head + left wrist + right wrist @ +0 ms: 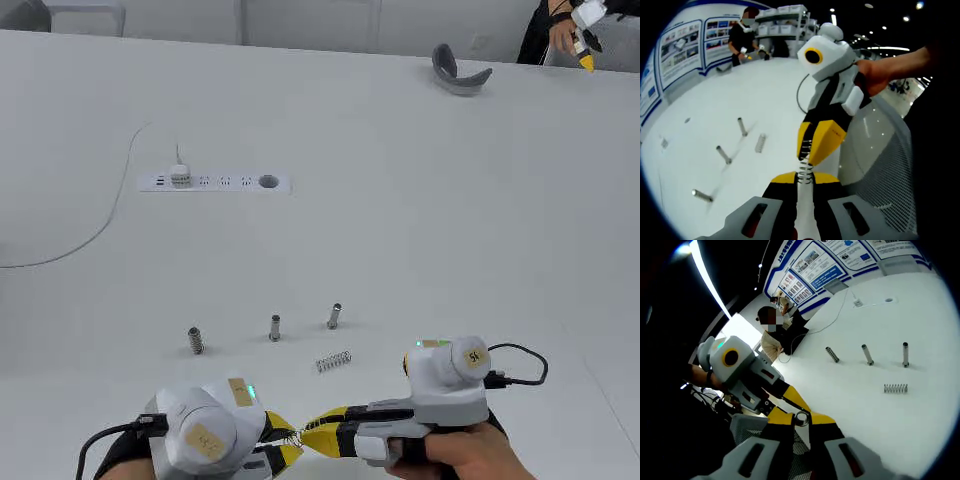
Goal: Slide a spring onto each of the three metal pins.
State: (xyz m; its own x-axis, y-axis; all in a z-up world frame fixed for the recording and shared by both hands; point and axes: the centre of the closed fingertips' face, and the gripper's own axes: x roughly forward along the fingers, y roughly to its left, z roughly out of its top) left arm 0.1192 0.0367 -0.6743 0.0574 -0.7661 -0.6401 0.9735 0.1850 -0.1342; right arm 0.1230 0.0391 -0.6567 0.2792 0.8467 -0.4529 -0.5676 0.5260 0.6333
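Three metal pins stand in a row on the white table. The left pin [196,340] [832,354] wears a spring. The middle pin [275,327] [867,354] and the right pin [334,316] [905,354] are bare. A loose spring [334,361] [895,388] [760,143] lies flat in front of them. Low in the head view, my left gripper [283,445] [805,179] and right gripper [310,435] [801,419] meet tip to tip. A second small spring [294,438] [805,167] spans between them. Each gripper is shut on one end of it.
A white power strip [213,182] with a plug and a thin cable [110,205] lies at the back left. A grey curved object [460,75] rests at the far right, near another person's hands [575,30]. The table's near edge runs just below the grippers.
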